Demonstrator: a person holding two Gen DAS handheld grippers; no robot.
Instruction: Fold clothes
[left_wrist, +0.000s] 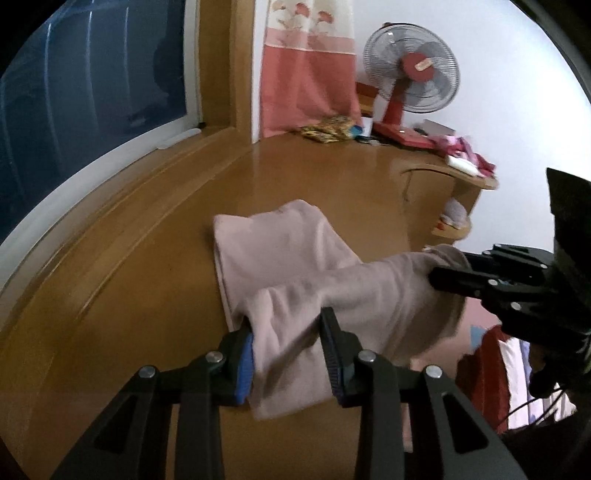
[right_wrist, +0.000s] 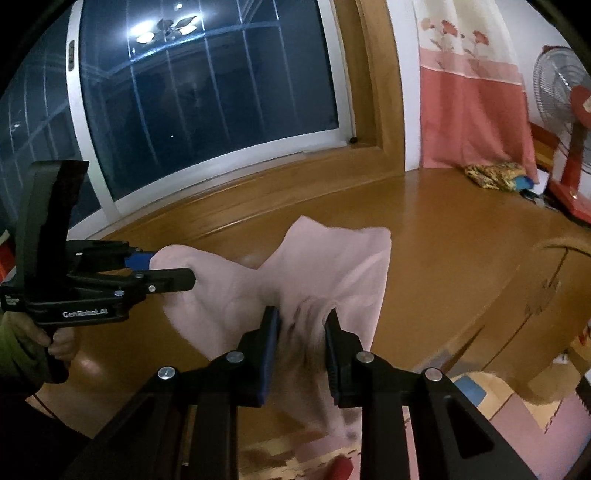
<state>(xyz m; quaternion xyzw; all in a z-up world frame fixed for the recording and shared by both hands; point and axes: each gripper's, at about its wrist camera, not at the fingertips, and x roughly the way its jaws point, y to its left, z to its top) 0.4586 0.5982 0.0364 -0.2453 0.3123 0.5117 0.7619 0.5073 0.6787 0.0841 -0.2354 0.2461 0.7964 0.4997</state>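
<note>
Cloth (left_wrist: 295, 266), pale pink and soft, is up off the desk (left_wrist: 147, 295) at its near end and draped down at the far end! Both tongs have it. Left gripper (left_wrist: 288, 354) is clenched on a bunched fold near one corner, blue pads pressing fabric between them. Right gripper (right_wrist: 301, 354) is clamped on another gathered bit of the same edge, and you can see the wrinkles fanning out from its grip. From the left wrist view the right gripper comes in from the side, its black fingers (left_wrist: 454, 280) pinched on the rolled edge.

Far part of the cloth lies flat on the wooden desk below the window (right_wrist: 207, 92); the near part hangs slack between the two grippers and sags in the middle. Nothing stiff here: it looks light, limp, and follows whatever holds it. I'd judge it thin knit, not slippery, so the rubbery pads should keep it.

Best hold looks like the corners or a hem, spread apart so the edge pulls straight; gripping bunched fabric as now lets folds go crooked. Whether this is a fold being laid over or one being lifted open, the pictures don't settle. Fan (left_wrist: 412, 70) and clutter sit well apart at the desk's far end.
</note>
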